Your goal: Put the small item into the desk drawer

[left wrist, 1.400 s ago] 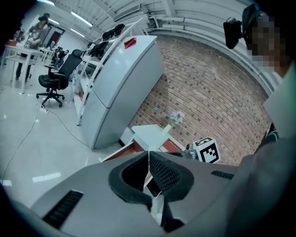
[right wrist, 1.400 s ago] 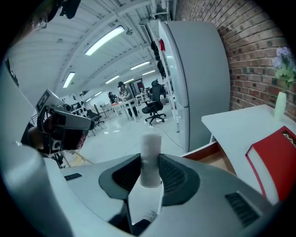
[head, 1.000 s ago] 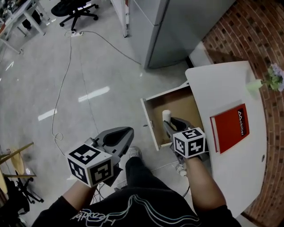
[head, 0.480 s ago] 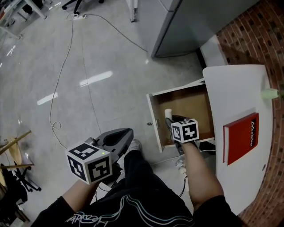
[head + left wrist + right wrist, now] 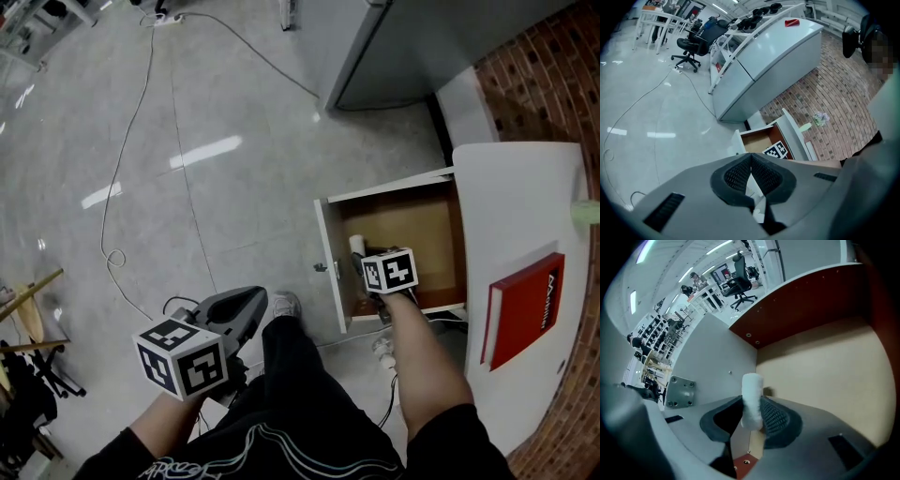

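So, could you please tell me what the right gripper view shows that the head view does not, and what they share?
Only the right gripper view shows the right hand-held gripper with its pads pressed on the small white roll, and a metal plate on the drawer's white front panel. Only the head view shows the red book on the white desk and the left hand-held gripper over the grey floor. Both show the open drawer and the roll held over its wooden bottom.
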The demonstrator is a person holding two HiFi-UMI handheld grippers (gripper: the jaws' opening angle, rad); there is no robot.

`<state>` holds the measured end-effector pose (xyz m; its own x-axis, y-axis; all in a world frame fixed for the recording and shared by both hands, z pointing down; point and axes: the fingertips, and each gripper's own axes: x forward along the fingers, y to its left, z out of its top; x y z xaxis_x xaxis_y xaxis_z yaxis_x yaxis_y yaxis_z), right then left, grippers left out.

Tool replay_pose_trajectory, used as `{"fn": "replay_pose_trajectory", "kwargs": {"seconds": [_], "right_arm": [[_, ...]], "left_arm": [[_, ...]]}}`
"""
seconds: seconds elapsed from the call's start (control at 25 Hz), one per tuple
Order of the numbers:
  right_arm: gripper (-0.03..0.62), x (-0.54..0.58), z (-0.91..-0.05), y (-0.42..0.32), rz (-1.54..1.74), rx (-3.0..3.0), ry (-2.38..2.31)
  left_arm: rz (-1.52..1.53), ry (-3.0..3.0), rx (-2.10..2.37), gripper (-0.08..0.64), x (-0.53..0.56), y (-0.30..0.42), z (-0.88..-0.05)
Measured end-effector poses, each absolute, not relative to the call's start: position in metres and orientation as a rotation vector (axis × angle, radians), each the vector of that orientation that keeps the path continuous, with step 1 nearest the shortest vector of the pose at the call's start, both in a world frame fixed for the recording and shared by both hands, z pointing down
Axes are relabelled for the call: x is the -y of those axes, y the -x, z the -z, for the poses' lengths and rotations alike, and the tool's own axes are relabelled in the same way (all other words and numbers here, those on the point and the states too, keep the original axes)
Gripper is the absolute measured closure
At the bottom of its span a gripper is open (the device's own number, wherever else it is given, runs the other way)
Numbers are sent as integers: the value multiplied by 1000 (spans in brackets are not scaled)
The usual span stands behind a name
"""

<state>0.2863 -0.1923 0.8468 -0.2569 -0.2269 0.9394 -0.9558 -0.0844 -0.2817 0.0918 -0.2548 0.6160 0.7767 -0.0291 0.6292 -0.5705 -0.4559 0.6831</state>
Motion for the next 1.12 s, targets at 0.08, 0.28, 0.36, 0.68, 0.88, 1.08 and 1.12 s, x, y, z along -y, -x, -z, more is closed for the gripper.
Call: {"fn": "replay_pose_trajectory", "kwargs": {"seconds": [0.08, 0.28, 0.36, 0.68, 0.88, 1.08, 1.12], "right_arm": [[462, 192, -854, -284, -1427, 1517, -1309], [462, 189, -869, -284, -1446, 1503, -1283], [462, 189, -874, -283, -1450, 1505, -1272], [447, 192, -879, -280, -1454, 1511, -1267], [390, 193, -873, -283, -1470, 1521, -1299], [374, 191, -845, -290, -1459, 1533, -1394], [373, 190, -837, -291, -1448, 1537, -1412]], "left_arm": [[-674, -1951, 467, 538, 258, -87, -619], [-666, -1906, 529, 538, 266, -72, -628], [-668, -1898, 550, 538, 267, -68, -629], [-649, -1877, 593, 538, 269, -53, -636], [-646, -1894, 587, 538, 265, -49, -632], [-610, -1917, 579, 538, 259, -50, -619], [-603, -1924, 575, 538, 258, -51, -615]]}}
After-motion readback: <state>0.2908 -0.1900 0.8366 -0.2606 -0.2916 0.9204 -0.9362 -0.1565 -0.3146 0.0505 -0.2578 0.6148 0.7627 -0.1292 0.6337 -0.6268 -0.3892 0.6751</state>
